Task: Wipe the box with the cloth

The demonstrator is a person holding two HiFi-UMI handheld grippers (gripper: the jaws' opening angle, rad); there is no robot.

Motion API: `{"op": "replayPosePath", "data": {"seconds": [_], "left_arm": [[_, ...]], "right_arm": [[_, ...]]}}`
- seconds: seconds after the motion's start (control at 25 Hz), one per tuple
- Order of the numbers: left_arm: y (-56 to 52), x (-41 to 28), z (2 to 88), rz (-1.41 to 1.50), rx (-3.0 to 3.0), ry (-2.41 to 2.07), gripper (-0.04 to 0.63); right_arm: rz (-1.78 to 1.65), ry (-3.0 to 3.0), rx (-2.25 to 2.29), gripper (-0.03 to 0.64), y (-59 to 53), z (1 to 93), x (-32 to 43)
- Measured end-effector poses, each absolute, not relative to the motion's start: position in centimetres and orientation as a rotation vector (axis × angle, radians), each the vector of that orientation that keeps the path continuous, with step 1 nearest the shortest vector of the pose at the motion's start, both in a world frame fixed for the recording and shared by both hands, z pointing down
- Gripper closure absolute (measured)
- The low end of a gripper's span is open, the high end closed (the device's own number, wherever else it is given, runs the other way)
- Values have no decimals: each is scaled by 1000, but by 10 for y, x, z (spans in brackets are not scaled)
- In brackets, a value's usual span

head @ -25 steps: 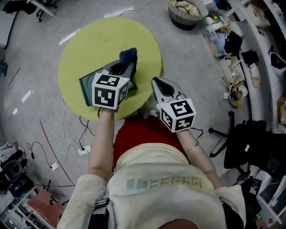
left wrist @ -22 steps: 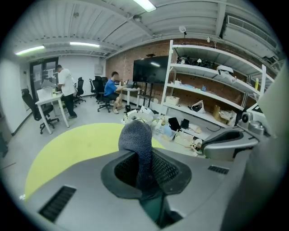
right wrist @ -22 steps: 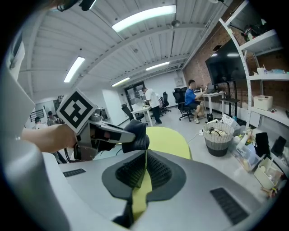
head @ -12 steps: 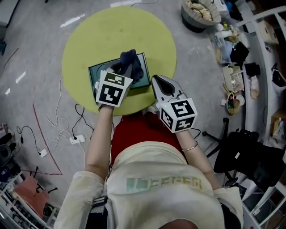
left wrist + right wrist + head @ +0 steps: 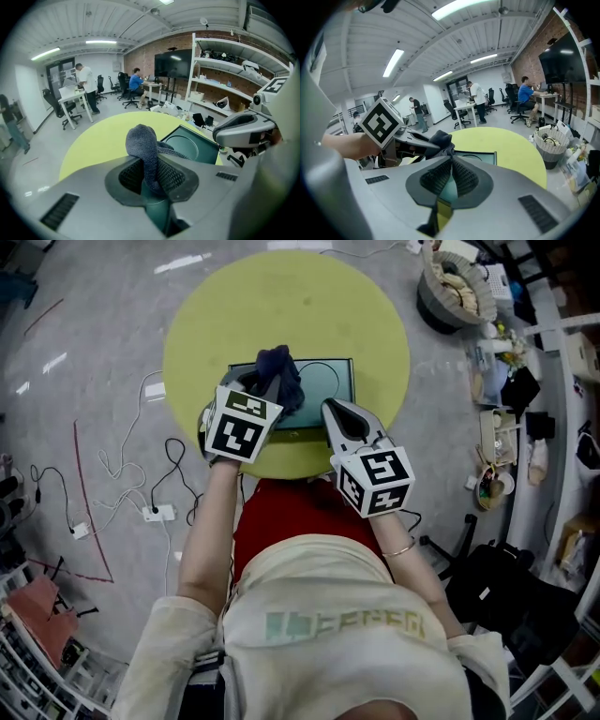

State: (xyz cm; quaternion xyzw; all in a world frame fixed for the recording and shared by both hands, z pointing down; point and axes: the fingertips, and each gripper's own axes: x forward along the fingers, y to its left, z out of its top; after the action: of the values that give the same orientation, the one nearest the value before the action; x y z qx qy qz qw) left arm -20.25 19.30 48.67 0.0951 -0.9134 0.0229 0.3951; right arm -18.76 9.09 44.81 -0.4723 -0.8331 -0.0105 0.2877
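A dark green box (image 5: 330, 388) lies on the round yellow-green table (image 5: 281, 296). My left gripper (image 5: 273, 385) is shut on a dark blue cloth (image 5: 279, 369), which rests on the left part of the box top. In the left gripper view the cloth (image 5: 143, 145) bulges up between the jaws and the box (image 5: 194, 146) lies just beyond. My right gripper (image 5: 331, 412) is shut and holds nothing, its tip at the box's near edge. In the right gripper view the cloth (image 5: 438, 139) and the left gripper (image 5: 412, 144) show to the left, over the box (image 5: 477, 157).
Cables and a power strip (image 5: 155, 513) trail on the floor at the left. A basket (image 5: 457, 287) stands beyond the table at the right, with cluttered shelving (image 5: 502, 418) and a black office chair (image 5: 497, 587) further right. People work at desks (image 5: 86, 89) in the background.
The left gripper has drawn the cloth leftward across the box top, so more of the box shows to its right. The right gripper has kept its place at the near edge.
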Motion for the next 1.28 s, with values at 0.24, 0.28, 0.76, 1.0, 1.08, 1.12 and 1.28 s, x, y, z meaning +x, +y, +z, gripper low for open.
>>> {"op": "replayPosePath", "data": {"seconds": [0.24, 0.28, 0.76, 1.0, 1.08, 1.12, 1.28], "left_arm": [[231, -178, 485, 68, 140, -2312, 529], [237, -174, 484, 68, 122, -2315, 529], [263, -130, 461, 82, -69, -2368, 529], [247, -122, 437, 121, -115, -2398, 530], [235, -124, 429, 125, -103, -2411, 530], [227, -126, 426, 130, -90, -2416, 529], [184, -141, 421, 141, 1, -2438, 529]], "right_arm": [[-53, -2191, -1314, 578, 114, 449, -176], [-56, -2186, -1323, 578, 117, 449, -173], [-77, -2186, -1385, 578, 115, 440, -149], [-60, -2236, -1339, 578, 77, 433, -150], [-53, -2254, -1313, 578, 61, 432, -151], [-49, -2263, -1298, 578, 52, 432, -151], [-33, -2297, -1224, 578, 14, 435, -153]]}}
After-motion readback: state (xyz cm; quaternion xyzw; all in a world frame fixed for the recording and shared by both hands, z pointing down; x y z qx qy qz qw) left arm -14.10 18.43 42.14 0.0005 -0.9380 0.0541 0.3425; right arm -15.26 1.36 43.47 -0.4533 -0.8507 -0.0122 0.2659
